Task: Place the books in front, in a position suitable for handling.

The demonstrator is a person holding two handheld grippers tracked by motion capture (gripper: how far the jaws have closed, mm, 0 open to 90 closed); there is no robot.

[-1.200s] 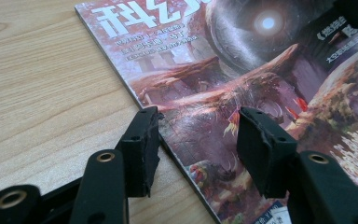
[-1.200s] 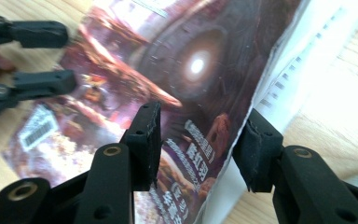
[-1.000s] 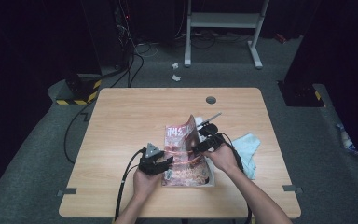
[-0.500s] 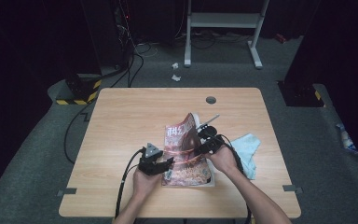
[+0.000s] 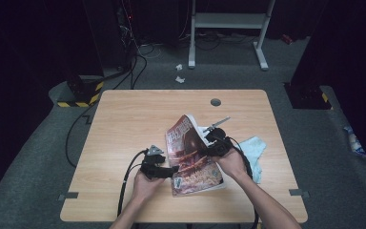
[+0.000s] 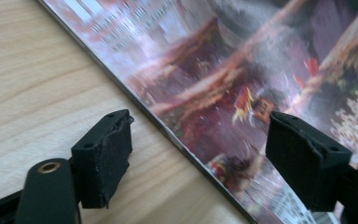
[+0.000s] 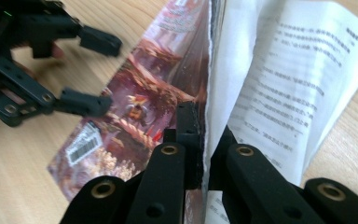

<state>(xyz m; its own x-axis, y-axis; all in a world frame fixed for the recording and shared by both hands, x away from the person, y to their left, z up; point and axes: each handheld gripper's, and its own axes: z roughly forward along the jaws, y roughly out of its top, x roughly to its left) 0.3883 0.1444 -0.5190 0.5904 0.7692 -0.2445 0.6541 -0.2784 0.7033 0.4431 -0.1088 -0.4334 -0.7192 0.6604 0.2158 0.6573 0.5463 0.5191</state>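
Two black jaws of my right gripper (image 7: 200, 154) have just been closing and now clamp the raised edge of the glossy red-printed magazine cover (image 7: 168, 79), with the white text page (image 7: 279, 88) folded up just beside them. I read the cover as lifted and tilted, standing up from the magazine (image 5: 193, 164), which lies flat on the light wooden table (image 5: 124, 119) near its front edge. My left gripper (image 6: 198, 149) has just been opening: its jaws stand wide apart, one over bare wood and one over the printed cover, with the magazine's left edge passing between them and neither pad pressing on it. In the high view I see this gripper (image 5: 174, 171) at the magazine's left side. Beyond my right hand (image 5: 231, 164), a pale blue cloth (image 5: 256, 148) lies on the table, and a small round dark grommet (image 5: 215, 102) sits near the far edge.
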